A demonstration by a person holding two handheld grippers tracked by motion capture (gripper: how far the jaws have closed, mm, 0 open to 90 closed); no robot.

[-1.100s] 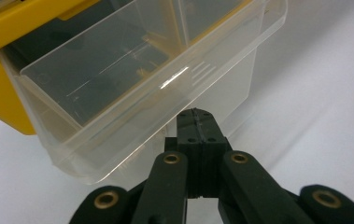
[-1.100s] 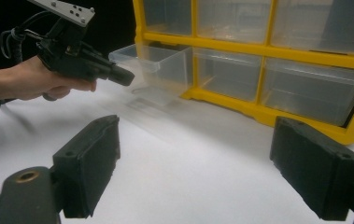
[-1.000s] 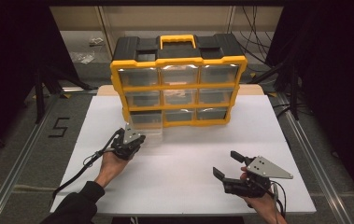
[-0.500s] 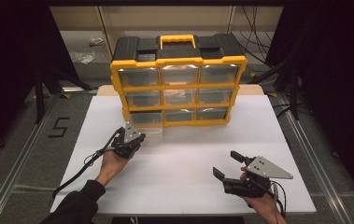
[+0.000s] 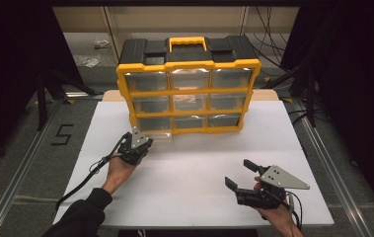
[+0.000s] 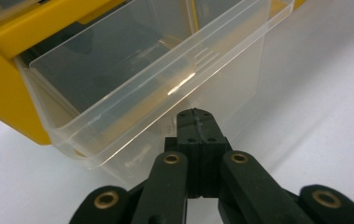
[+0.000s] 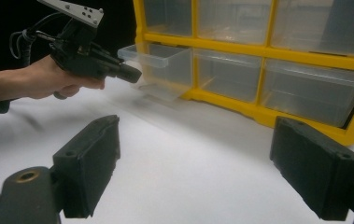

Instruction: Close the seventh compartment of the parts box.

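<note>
The left gripper [image 5: 140, 144], fingers pressed together on the front lip of the clear drawer [image 6: 132, 88], holds it partly pulled out of the yellow organizer [image 5: 189, 89] at the lower left of its front. To do this well, draw straight back along the surface, level, without twisting. The right gripper [image 5: 241, 177] waits at the lower right, fingers wide and holding nothing.

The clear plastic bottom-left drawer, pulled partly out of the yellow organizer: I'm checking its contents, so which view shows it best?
The left gripper view: the clear plastic bottom-left drawer lies close, open-topped, apparently empty. The right gripper view shows it sideways; the high view shows it small.
</note>
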